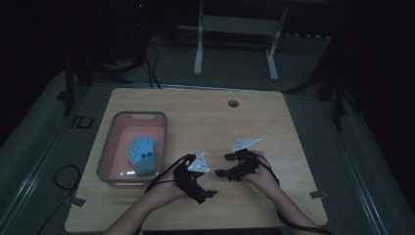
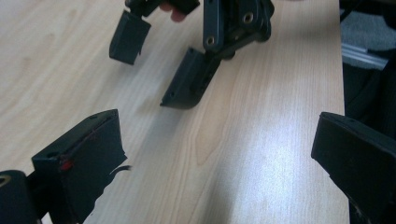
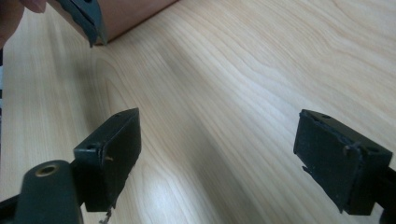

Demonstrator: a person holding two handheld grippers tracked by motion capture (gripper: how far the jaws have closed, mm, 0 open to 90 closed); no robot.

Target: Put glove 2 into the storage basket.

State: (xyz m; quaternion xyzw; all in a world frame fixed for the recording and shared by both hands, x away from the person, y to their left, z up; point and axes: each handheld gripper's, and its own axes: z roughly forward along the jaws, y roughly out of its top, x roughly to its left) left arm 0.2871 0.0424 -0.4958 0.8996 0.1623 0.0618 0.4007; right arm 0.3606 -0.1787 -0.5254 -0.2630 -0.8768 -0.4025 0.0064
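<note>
Both claws, left gripper [image 1: 204, 192] and right gripper [image 1: 222, 165], hang spread and empty over the wooden table [image 1: 254, 112]. At ten o'clock from them, a blue glove [image 1: 142, 155] lies inside the grey bin [image 1: 104, 155]. It looks soft and light, best pinched at its cuff.

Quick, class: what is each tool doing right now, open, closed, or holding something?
Left tool: open, jaws wide apart, holding nothing, over the bare table.
Right tool: open, jaws wide apart, holding nothing.

Dim rm: grey carpet floor [image 1: 303, 58], white table frame [image 1: 235, 29] behind wood table [image 1: 254, 117].
</note>
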